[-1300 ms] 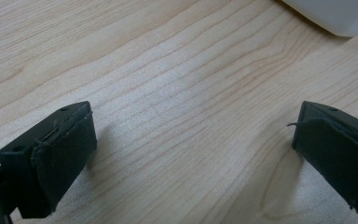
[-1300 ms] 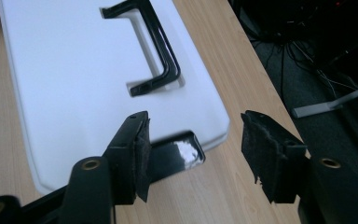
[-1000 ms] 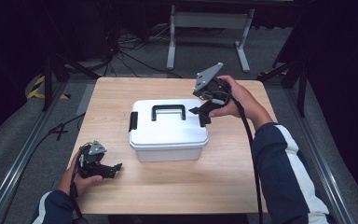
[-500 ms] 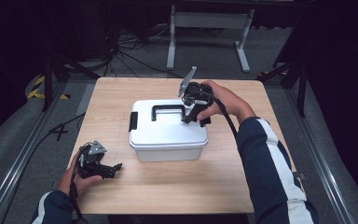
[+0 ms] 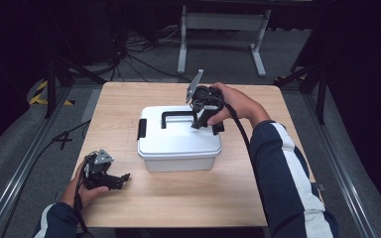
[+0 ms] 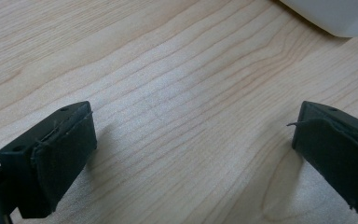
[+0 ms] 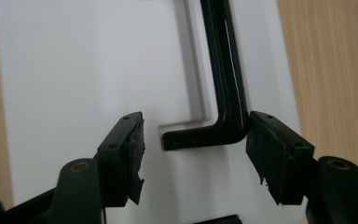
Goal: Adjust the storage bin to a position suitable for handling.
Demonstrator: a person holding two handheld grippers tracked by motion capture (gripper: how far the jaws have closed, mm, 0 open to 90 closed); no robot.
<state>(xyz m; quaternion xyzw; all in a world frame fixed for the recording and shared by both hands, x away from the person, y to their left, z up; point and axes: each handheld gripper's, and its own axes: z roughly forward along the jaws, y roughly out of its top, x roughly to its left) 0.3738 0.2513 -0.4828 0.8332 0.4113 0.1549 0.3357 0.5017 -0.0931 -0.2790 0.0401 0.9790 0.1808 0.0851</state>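
Observation:
A white lidded box [image 5: 178, 146] stands mid-table with a black handle [image 5: 177, 115] lying flat on its lid. My right gripper [image 5: 204, 123] points down over the handle's right end. In the right gripper view the handle's bent corner [image 7: 228, 126] lies between the jaws of my right gripper [image 7: 196, 149]. One pad is right beside the corner and the other stands apart over the white lid [image 7: 74, 70]. These jaws have just been closing and are still open. My left gripper [image 5: 121, 179] rests open on the table at the front left, with bare wood between its jaws [image 6: 193, 149].
The wooden table [image 5: 129, 99] has free room around the box. A black latch [image 5: 142, 129] sits on the box's left side. The box's lower corner [image 6: 335, 14] shows in the left gripper view. Beyond the table lie dark floor, cables and a metal stand [image 5: 218, 29].
My right gripper has moved left and slightly down, from beside the box's back right to over the handle's right end. The left hand has stayed still.

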